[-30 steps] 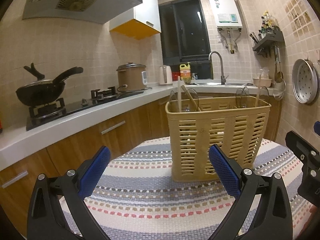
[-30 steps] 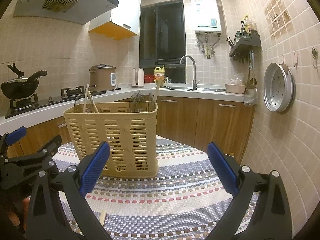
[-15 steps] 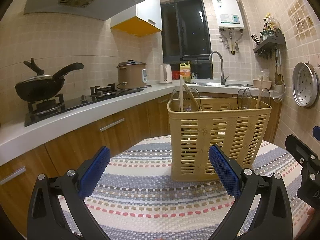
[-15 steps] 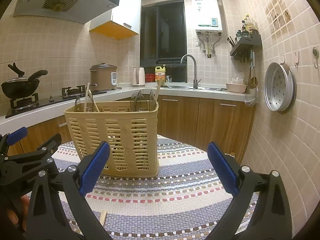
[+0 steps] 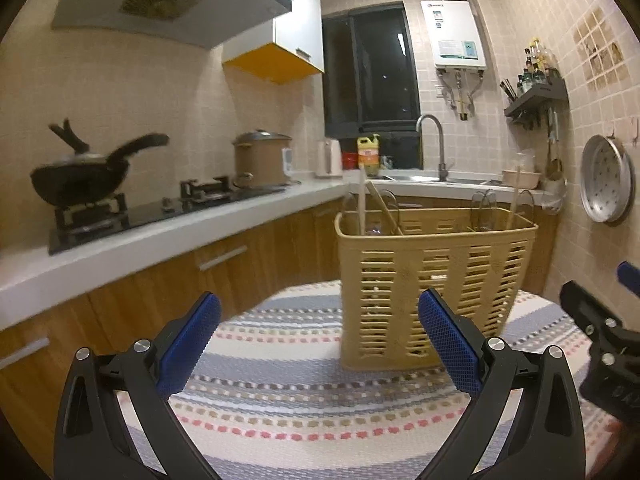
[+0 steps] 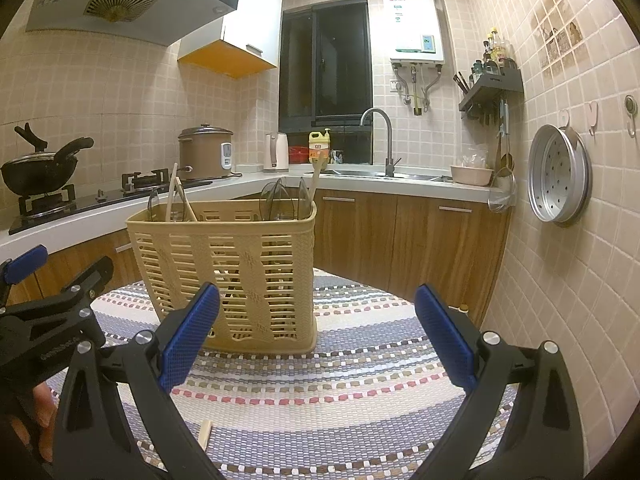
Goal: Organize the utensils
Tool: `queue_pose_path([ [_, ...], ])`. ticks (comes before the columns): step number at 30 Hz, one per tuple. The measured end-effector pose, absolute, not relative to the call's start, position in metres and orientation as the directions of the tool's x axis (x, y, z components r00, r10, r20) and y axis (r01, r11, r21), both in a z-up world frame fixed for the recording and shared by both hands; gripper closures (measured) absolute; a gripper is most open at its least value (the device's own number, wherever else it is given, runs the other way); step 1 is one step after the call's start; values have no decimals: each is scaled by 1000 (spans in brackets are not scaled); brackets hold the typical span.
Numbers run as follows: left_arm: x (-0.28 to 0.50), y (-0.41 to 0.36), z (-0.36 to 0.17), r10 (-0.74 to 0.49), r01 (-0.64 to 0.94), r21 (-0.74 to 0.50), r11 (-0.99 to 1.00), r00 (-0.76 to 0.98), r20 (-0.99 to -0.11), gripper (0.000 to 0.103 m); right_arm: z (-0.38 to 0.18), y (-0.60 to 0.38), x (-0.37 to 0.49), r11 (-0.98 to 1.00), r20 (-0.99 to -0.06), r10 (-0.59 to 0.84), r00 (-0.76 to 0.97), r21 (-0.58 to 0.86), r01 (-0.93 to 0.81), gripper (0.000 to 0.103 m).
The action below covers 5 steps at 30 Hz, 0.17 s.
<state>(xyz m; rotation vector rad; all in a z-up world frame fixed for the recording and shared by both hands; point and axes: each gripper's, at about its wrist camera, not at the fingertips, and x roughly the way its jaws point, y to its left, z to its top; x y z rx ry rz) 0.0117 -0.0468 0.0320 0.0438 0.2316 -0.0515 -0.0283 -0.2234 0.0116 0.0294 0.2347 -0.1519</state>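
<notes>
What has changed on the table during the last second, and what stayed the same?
Only the left gripper drifted slightly, so its view shifted a little; nothing was grasped or released. The basket, its utensils, the wooden piece on the mat and the right gripper stayed put, jaws open.

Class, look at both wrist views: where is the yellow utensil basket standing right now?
The utensil basket stands upright on the striped cloth, ahead of both open grippers: behind the right finger in the left wrist view, behind the left finger in the right wrist view.

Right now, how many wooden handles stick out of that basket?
3: upright handle and slanted handle at the basket's left end, third handle at its right end. More may hide inside.
</notes>
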Motion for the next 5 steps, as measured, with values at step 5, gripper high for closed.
queue_pose_path([
  [5, 17, -45, 30, -45, 57, 38, 998, 965, -258, 7, 11, -224, -27, 987, -243, -154, 958, 8, 160, 10],
])
